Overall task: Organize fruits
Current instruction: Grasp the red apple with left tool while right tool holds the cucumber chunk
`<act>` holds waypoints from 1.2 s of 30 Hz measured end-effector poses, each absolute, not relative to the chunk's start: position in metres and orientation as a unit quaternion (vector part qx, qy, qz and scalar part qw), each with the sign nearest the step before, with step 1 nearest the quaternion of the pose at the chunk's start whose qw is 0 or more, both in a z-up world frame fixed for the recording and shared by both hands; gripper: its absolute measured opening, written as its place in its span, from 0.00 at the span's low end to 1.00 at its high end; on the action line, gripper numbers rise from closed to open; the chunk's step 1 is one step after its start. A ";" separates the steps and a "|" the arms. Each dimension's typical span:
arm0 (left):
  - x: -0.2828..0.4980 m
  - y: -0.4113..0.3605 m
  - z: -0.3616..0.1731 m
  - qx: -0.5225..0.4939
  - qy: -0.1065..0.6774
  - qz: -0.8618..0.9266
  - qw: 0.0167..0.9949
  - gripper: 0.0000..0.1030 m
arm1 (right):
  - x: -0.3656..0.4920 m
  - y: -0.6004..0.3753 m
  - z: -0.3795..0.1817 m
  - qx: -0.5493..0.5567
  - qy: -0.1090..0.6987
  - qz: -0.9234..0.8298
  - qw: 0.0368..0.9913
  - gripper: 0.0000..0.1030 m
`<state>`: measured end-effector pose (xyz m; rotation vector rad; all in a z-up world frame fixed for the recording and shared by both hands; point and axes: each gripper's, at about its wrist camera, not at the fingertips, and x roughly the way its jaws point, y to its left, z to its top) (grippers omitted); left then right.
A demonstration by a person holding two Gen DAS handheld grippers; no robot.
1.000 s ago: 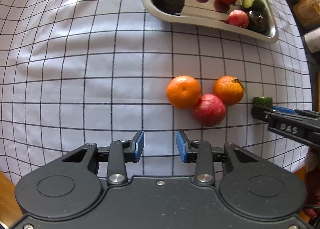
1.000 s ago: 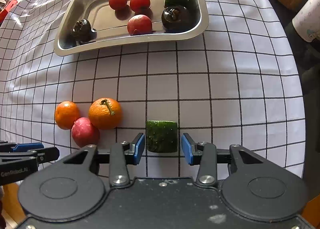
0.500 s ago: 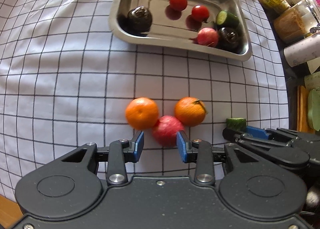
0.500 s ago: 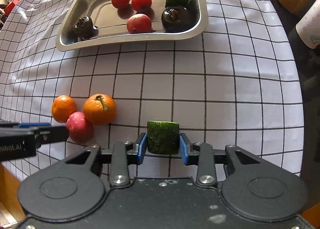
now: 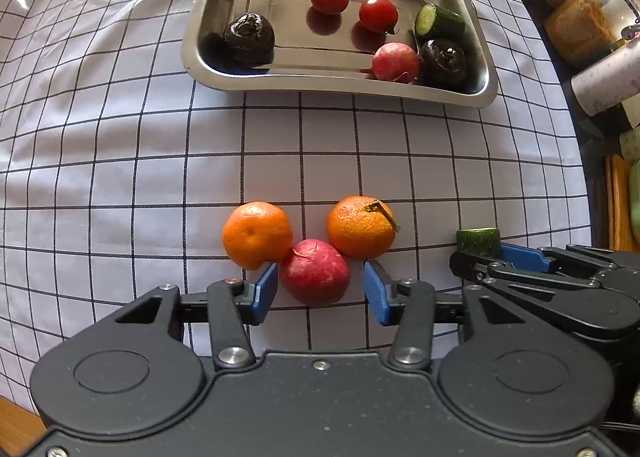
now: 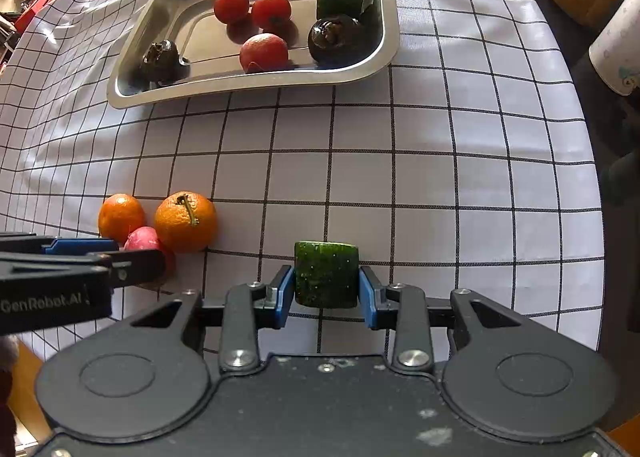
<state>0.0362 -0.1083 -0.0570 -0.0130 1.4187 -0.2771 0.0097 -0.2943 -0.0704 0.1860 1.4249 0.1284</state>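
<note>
Since a second ago the left gripper (image 5: 318, 289) has slid across the cloth to the fruit cluster, and its jaws have just been opening: they now stand wide on either side of the red fruit (image 5: 315, 272), with a clear gap at the right pad and the left pad just beside it, not yet pressing. Two oranges (image 5: 257, 234) (image 5: 360, 227) touch that fruit at about 11 and 1 o'clock, so the left pad sits close under the left one. Meanwhile the right gripper (image 6: 325, 291) has closed on the cucumber piece (image 6: 326, 274); both blue pads press its sides, and it appears to rest on or just above the cloth (image 6: 440, 177). At 12 o'clock from both tools, well apart, lies the tray (image 5: 340, 91), already holding two tomatoes, a red fruit, a cucumber piece and two dark fruits.

By this reading the cucumber is secured and ready to go to the tray, while the red fruit waits for a squeeze. Closing could nudge the oranges, which may roll.
</note>
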 end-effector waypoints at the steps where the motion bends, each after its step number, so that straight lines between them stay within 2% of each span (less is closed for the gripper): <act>1: 0.036 -0.109 -0.057 -0.005 0.649 -0.125 0.750 0.53 | 0.010 -0.294 -0.071 0.085 0.652 0.060 0.751 0.35; 8: 0.037 -0.106 -0.065 -0.009 0.660 -0.102 0.744 0.53 | 0.010 -0.295 -0.069 0.083 0.649 0.065 0.754 0.35; 13: 0.039 -0.097 -0.069 -0.024 0.667 -0.094 0.739 0.57 | 0.008 -0.295 -0.067 0.085 0.646 0.062 0.756 0.35; 36: 0.011 -0.052 -0.055 -0.051 0.672 -0.093 0.733 0.60 | 0.009 -0.284 -0.072 0.050 0.644 0.069 0.760 0.36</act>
